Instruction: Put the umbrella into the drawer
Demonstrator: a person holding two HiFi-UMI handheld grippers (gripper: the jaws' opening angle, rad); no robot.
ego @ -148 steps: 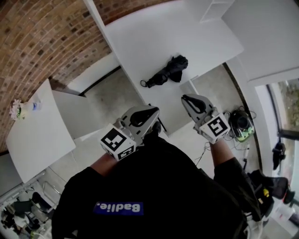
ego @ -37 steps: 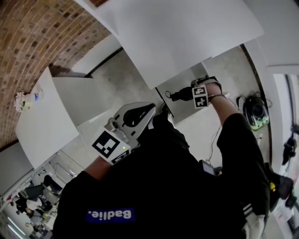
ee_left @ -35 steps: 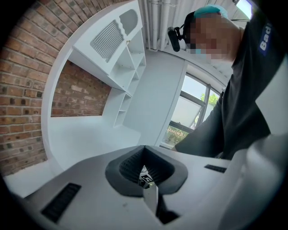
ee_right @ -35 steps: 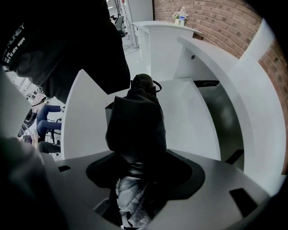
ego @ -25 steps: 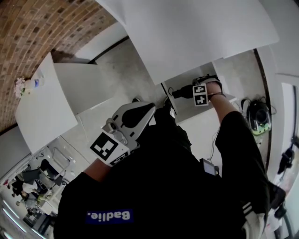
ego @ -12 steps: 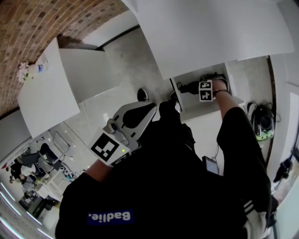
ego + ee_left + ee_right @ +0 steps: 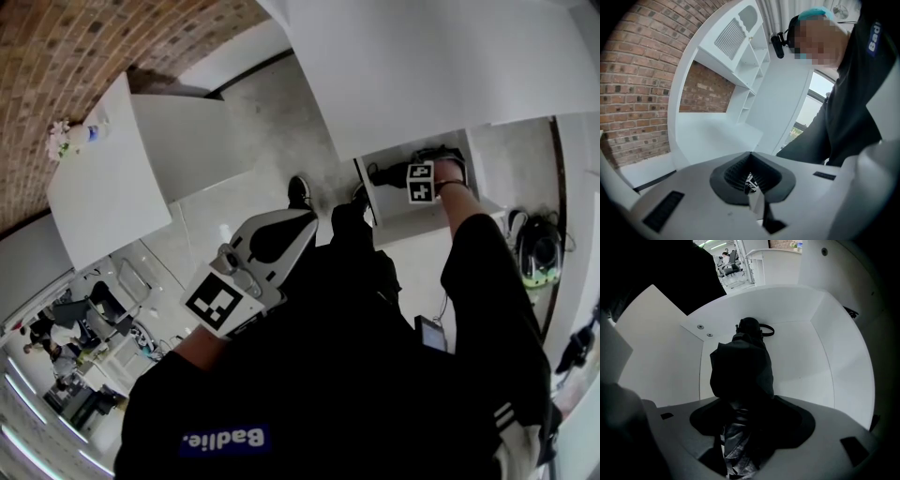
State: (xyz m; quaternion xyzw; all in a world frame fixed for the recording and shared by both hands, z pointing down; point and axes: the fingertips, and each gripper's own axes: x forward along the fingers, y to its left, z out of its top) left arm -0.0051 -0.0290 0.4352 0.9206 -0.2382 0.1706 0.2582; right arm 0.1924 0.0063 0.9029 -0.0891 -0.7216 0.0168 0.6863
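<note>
Head view looks steeply down on a wide white counter (image 7: 422, 56) that fills the far right of the scene, with a red brick wall (image 7: 84, 56) at the far left and a grey floor (image 7: 272, 122) between them. Under the near edge of the counter a white drawer (image 7: 412, 220) stands open. The right gripper (image 7: 412, 161) reaches down into it at the end of an arm in a black sleeve. In the right gripper view its jaws are clamped on the black cloth of a folded umbrella (image 7: 740, 371), and the right gripper (image 7: 743, 416) holds it lengthwise inside the drawer (image 7: 811, 362), with the handle and its loop strap pointing at the far wall. I cannot tell whether the umbrella rests on the drawer's bottom. In the head view the umbrella (image 7: 386, 172) shows as a dark shape just left of the gripper's marker cube. The left gripper (image 7: 302, 219) is held near the person's chest, well apart from the drawer. In its own view the left gripper (image 7: 751, 159) has its jaws together with nothing between them, facing white shelves (image 7: 750, 61) and brick. A smaller white table (image 7: 112, 197) stands at the left, with a small bunch of flowers (image 7: 61, 142) on its far corner.
</note>
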